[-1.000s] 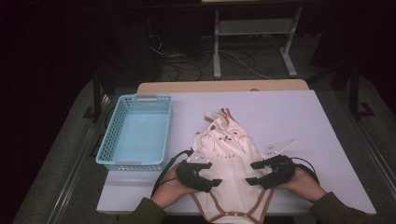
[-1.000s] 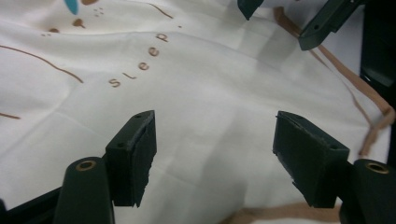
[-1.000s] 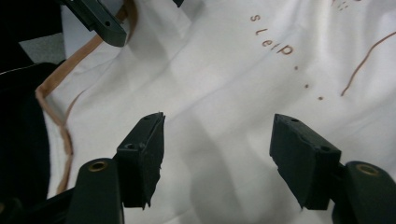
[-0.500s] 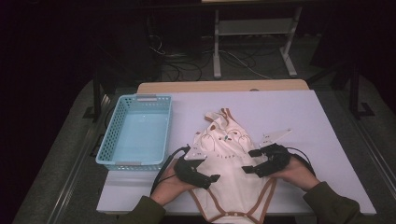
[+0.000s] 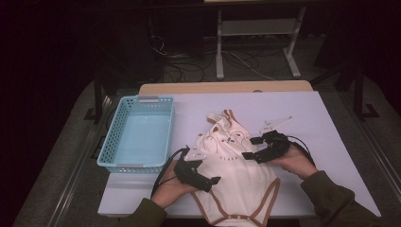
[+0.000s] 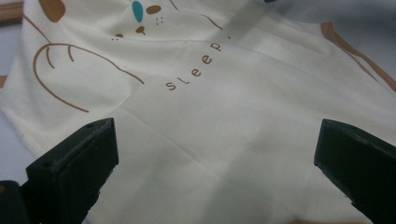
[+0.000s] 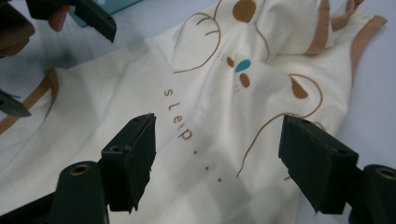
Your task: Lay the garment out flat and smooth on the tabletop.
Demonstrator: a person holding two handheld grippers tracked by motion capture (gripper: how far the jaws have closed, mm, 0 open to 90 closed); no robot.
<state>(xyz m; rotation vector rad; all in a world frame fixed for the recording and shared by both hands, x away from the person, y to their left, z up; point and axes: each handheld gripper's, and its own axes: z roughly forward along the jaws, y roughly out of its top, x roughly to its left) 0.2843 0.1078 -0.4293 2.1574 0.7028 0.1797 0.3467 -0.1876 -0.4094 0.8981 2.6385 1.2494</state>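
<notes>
Cream cotton bodysuit [image 5: 236, 163] with brown trim lies flat on the white table [image 5: 331, 123], low and centre in the high view, its long axis running from the neck, up-frame, to the crotch at the bottom edge. The left gripper [image 5: 213, 180] and right gripper [image 5: 249, 148] hover level over it from either side; the left's jaws have just been opening and stand spread over the cloth, the right's are likewise apart, gripping nothing. A blue basket [image 5: 109, 142] sits at left.

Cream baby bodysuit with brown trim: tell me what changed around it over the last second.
The right gripper moved up the cream baby bodysuit with brown trim, toward its neck. The left gripper has just been opening its jaws, nothing pinched between them. The light blue plastic basket and the bodysuit stayed put.
</notes>
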